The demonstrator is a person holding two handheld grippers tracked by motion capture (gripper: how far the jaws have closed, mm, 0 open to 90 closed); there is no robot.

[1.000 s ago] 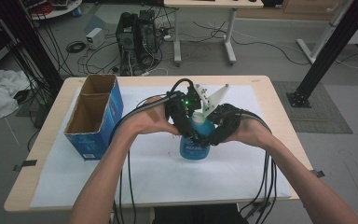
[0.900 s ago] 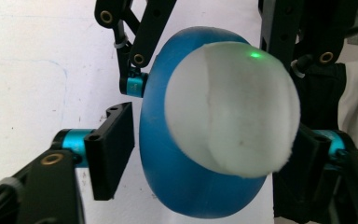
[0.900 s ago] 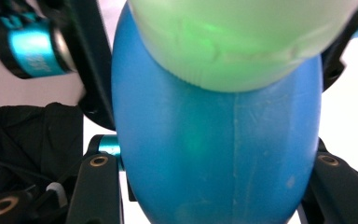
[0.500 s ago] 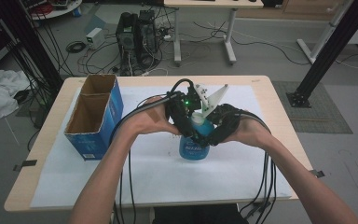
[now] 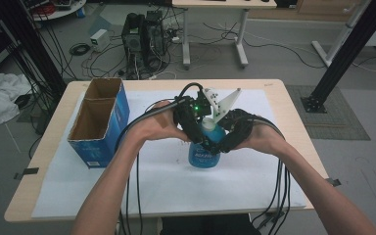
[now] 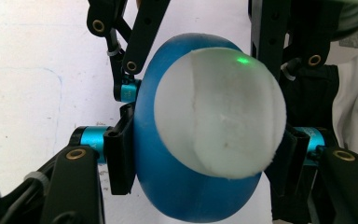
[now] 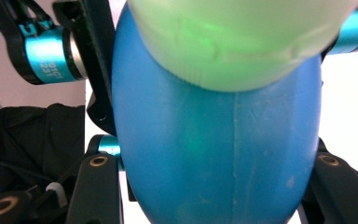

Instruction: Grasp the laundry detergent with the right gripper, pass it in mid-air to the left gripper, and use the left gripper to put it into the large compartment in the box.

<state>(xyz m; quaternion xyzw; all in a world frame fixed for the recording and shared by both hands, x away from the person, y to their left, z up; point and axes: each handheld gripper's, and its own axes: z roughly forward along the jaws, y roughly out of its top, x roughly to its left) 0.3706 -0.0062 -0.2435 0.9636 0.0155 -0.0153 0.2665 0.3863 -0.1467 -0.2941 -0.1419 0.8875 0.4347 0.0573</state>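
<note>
Blue plastic bottle [image 5: 203, 152] upright on white sheet [image 5: 166, 181] covering wooden table [image 5: 279, 93], about midway between left and right edges, slightly nearer far edge than near edge. White cap [image 6: 219, 112] on top, rounded, green light spot on it in left gripper view.

Nearest: two forearms entering from near edge, cables [image 5: 132, 196] trailing back over near edge of table.

Left gripper [image 5: 196, 129] clenched on bottle: jaws just been closing, now pressed against blue body at both sides just under cap, as seen in left gripper view [image 6: 200, 154]. Bottle between the pads, contact on both sides.

Right gripper [image 5: 225, 139] likewise clamped on bottle, from the right; in right gripper view [image 7: 214, 186] black jaws flank blue body lower down, body bulging past them on both sides. Cap tinted green at top of that view [image 7: 242, 42]. Grey three-cornered plates [image 5: 220, 103] above the two grippers, touching or nearly so; cannot tell which.

Left of bottle, well apart: blue cardboard box [image 5: 98, 122], open top, two compartments, long side running along left edge of table toward far left corner. Contents of compartments not discernible.

Beyond far edge: floor with cables, dark computer tower [image 5: 142, 32], legs of second desk [image 5: 215, 29].
</note>
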